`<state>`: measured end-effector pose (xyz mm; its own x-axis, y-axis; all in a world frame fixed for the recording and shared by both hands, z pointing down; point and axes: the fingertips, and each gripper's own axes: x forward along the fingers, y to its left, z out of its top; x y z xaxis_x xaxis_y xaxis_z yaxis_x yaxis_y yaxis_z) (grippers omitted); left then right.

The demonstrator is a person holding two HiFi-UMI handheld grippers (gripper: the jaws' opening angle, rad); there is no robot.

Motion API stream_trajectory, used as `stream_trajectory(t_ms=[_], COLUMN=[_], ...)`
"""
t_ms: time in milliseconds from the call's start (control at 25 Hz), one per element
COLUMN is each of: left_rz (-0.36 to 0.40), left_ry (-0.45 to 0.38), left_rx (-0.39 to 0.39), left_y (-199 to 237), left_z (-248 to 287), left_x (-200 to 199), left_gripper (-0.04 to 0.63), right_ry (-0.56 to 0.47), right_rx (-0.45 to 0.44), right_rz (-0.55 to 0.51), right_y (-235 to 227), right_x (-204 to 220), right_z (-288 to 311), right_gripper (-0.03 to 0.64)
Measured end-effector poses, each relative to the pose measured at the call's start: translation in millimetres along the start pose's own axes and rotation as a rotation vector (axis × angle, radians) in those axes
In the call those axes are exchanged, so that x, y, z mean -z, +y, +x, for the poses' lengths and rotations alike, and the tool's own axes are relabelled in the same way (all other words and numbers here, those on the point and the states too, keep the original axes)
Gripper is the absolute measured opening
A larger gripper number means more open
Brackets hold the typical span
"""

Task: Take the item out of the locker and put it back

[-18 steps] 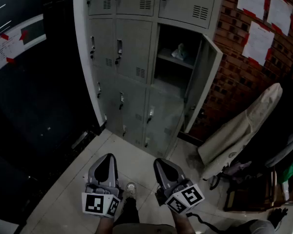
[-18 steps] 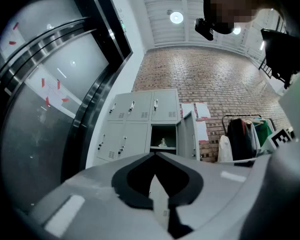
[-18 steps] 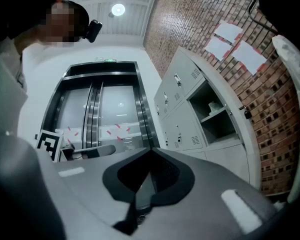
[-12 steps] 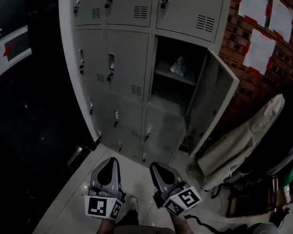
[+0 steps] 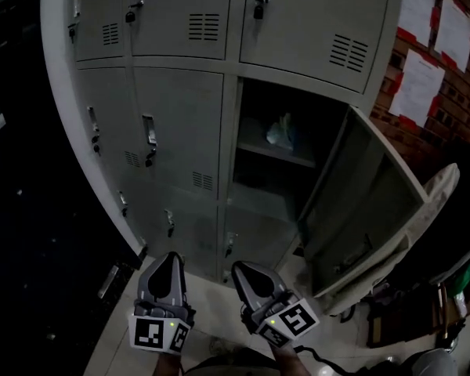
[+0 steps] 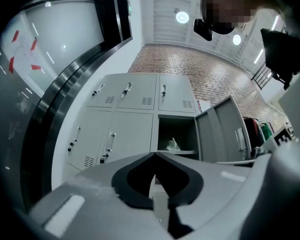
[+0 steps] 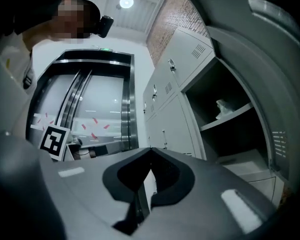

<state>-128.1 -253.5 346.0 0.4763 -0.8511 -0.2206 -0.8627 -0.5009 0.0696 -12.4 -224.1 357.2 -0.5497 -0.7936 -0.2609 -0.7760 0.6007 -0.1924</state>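
Observation:
A grey bank of lockers (image 5: 180, 131) stands ahead. One compartment (image 5: 286, 159) has its door (image 5: 364, 202) swung out to the right. On its shelf lies a small pale crumpled item (image 5: 280, 131), also seen in the left gripper view (image 6: 173, 144) and the right gripper view (image 7: 222, 106). My left gripper (image 5: 171, 258) and right gripper (image 5: 236, 268) are held low, side by side, well short of the open compartment. Both have their jaws shut with nothing between them (image 6: 155, 154) (image 7: 150, 149).
A brick wall (image 5: 446, 61) with pinned white papers (image 5: 419, 84) is at the right. A pale coat (image 5: 446, 182) and clutter sit behind the open door. A dark glass wall (image 5: 16, 210) lies to the left. The floor is pale tile (image 5: 211, 319).
The view has come closer to the lockers and tilted up, so the open compartment looks larger. Both grippers stay low and shut.

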Motion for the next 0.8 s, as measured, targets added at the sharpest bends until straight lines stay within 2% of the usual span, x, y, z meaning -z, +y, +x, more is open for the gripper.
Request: stream_trajectory(t_ms=[240,520,640,720,760,800], left_rz=[-0.007,0.012,0.026,0.009,-0.009,-0.025], left_ry=[0.007,-0.042,-0.071,-0.105,-0.124,-0.134], left_rx=[0.004,0.059,0.122,0.214,0.265,0.31], left_y=[-1,-24,-43,-62,-73,-83], left_z=[36,72,88,110,126,146], left_x=[11,-6,-17,-33,-44,-53], left_gripper=[0.005,0.005,0.005,0.005,0.051,0.183], right_ry=[0.015,0.026,0.025,0.025,0.025,0.026], right_rx=[0.005,0.009,0.015,0.019,0.022,0.025], right_rz=[0.016,0.039,0.045,0.054,0.061,0.068], right_y=[-28,-49,-54,-56,-57,-57], right_x=[6,5,5,5,6,8], right_z=[15,12,10,10,9,9], right_gripper=[-0.003,-0.003,-0.003,-0.003,-0.003,-0.003])
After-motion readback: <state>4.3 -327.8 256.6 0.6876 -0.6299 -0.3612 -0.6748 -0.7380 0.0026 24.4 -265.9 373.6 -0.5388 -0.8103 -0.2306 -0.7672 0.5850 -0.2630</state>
